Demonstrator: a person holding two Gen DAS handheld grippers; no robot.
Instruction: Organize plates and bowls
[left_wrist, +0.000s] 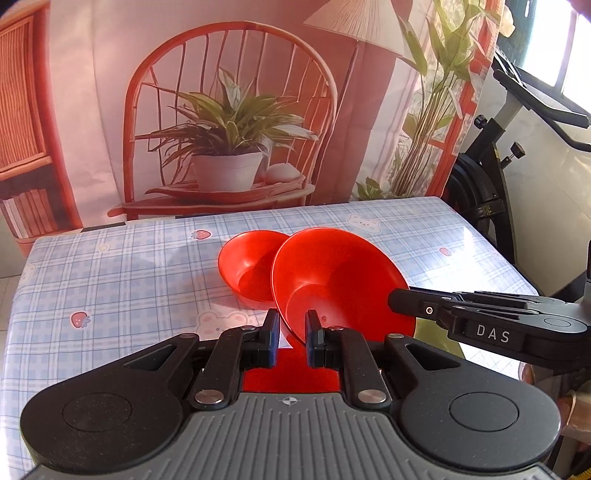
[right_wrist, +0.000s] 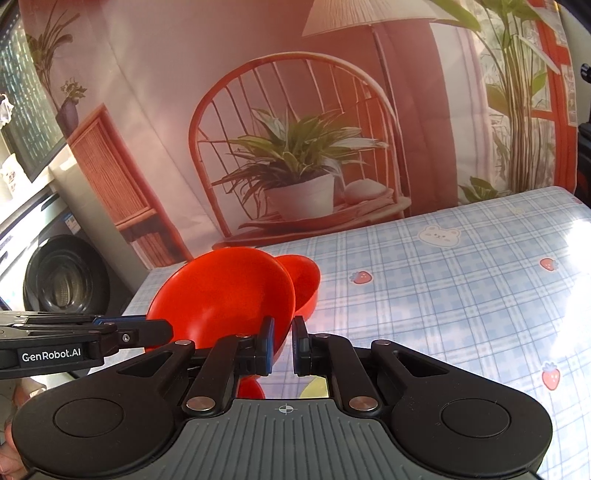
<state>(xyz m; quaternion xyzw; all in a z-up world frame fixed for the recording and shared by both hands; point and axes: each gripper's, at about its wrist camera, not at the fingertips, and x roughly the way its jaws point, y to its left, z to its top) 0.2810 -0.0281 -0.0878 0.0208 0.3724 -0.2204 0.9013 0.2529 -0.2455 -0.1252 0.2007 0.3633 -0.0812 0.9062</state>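
Observation:
A large red bowl (left_wrist: 332, 280) is held tilted above the table, its rim between the jaws of both grippers. My left gripper (left_wrist: 291, 332) is shut on its near rim. My right gripper (right_wrist: 283, 339) is shut on the rim at the bowl's other side (right_wrist: 221, 291); it shows from the side in the left wrist view (left_wrist: 402, 299). The left gripper shows from the side in the right wrist view (right_wrist: 162, 328). A smaller red bowl (left_wrist: 247, 269) stands upright on the table just behind the large one, also seen in the right wrist view (right_wrist: 304, 284).
The table has a blue plaid cloth (left_wrist: 122, 280) with strawberries and bears. A printed backdrop (left_wrist: 229, 110) hangs behind its far edge. An exercise bike (left_wrist: 498, 166) stands right of the table. A washing machine (right_wrist: 59, 280) stands to the left.

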